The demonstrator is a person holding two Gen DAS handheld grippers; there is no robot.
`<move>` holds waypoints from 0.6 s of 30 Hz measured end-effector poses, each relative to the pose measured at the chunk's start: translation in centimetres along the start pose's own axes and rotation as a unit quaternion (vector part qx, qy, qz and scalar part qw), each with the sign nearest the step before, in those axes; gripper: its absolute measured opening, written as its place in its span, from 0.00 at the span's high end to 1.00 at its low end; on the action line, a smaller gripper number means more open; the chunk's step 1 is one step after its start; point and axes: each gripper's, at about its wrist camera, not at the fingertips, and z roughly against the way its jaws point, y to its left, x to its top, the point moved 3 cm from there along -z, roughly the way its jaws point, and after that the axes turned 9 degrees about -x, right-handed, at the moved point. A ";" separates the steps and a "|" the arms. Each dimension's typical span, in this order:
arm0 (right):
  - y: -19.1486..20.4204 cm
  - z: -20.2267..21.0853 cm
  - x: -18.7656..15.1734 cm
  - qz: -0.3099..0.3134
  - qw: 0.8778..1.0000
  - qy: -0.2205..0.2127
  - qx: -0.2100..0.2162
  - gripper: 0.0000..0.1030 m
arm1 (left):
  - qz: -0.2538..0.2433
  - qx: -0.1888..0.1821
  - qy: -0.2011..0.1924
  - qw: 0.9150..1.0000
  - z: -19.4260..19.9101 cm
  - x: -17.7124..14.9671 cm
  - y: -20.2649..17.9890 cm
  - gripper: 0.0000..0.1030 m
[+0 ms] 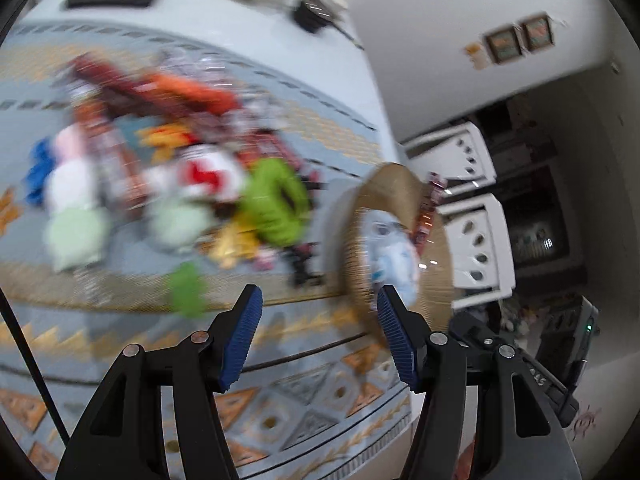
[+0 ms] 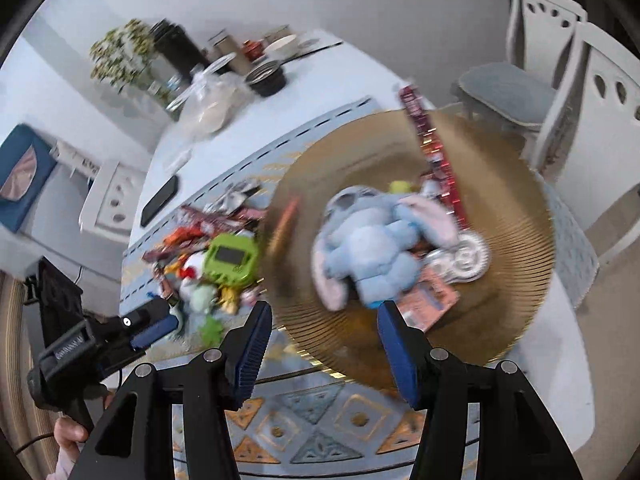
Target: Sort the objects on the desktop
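- Left gripper hovers wide open and empty above the patterned worktop, facing a blurred toy pile.
- Right gripper, also spread and empty, hangs over the round golden woven tray holding a blue plush toy.
- Only the right view shows the green toy timer clearly.

Blue plush toy lies in round golden tray
A blurred heap of snack packets and small toys lies just beside it on the patterned cloth.
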 end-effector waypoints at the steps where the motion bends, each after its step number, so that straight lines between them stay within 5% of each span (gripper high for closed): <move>1: 0.7 -0.2 -0.2 0.004 1.000 0.004 0.004 0.48 | 0.011 0.005 -0.006 1.000 0.8 -0.1 1.0 0.44; 10: 7.5 -2.7 -2.7 0.048 0.998 0.042 0.021 0.48 | 0.088 0.067 -0.081 0.991 7.9 0.2 10.0 0.44; 18: 11.9 -4.5 -4.7 0.071 0.995 0.068 0.020 0.48 | 0.065 0.104 -0.079 0.989 6.2 2.3 12.5 0.44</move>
